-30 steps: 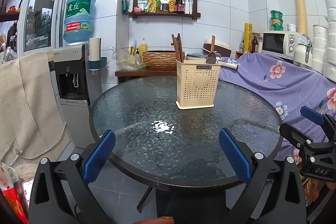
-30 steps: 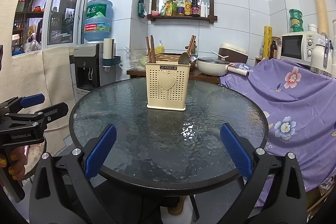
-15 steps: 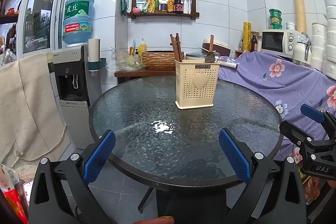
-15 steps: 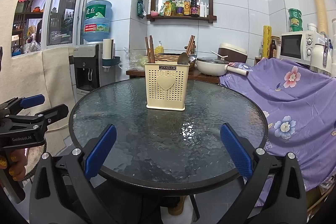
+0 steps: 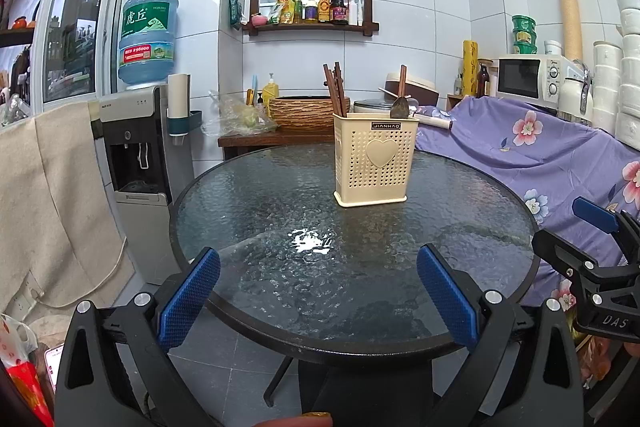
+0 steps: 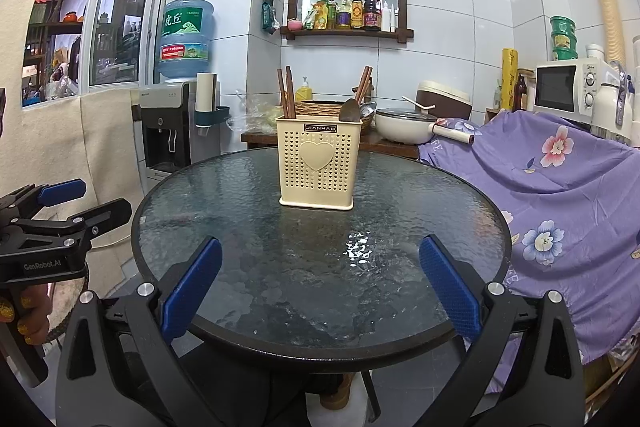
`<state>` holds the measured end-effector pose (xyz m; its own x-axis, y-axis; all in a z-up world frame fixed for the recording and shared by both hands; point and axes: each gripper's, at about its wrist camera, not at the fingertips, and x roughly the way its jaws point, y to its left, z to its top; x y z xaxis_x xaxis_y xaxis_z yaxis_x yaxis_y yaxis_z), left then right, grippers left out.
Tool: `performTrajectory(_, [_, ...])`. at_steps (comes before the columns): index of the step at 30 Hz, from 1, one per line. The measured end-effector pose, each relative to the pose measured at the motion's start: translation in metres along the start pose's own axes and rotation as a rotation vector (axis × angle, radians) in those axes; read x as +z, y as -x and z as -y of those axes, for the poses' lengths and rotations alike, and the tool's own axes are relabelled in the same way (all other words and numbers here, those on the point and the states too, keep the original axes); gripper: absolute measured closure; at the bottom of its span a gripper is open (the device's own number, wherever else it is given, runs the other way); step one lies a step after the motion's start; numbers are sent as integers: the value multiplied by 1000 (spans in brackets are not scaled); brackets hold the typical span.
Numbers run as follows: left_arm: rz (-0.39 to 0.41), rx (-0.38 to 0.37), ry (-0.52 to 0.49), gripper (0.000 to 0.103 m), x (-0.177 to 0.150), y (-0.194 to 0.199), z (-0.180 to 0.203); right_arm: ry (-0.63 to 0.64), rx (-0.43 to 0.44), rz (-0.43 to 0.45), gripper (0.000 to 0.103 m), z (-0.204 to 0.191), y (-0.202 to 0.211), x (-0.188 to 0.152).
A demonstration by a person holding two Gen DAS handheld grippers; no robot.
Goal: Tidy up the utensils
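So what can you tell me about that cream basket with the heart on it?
The basket is a tall, boxy holder of cream plastic as it looks, its walls pierced with small holes around a solid raised heart, with a dark label reading JIANHAO near the rim. It stands upright on the round glass table, toward the far side. Dark chopsticks poke out at its left, a spoon and more sticks at its right. Neither gripper touches it.

Kitchen corner behind a round dark glass counter [image 5: 248,211]

A blue water jug [image 5: 148,39] tops a grey dispenser [image 5: 136,163]; a dark wooden wall shelf [image 6: 346,31] holds sauce bottles; a white microwave [image 6: 568,89] stands behind purple floral cloth [image 6: 560,195]; a white pan [image 6: 404,129] sits nearby.
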<state>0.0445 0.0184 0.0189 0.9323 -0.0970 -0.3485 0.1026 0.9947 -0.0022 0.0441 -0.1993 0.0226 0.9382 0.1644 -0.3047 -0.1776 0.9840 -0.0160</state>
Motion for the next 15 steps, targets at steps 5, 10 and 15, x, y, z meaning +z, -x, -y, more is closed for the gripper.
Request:
performTrajectory(5, [1,0,1,6,0,0,0,3,0,1,6,0,0,0])
performTrajectory(10, [1,0,-2,6,0,0,1,2,-1,2,6,-1,0,0])
performTrajectory(15, [0,-4,-7,6,1,-1,-1,3,-1,1,6,0,0,0])
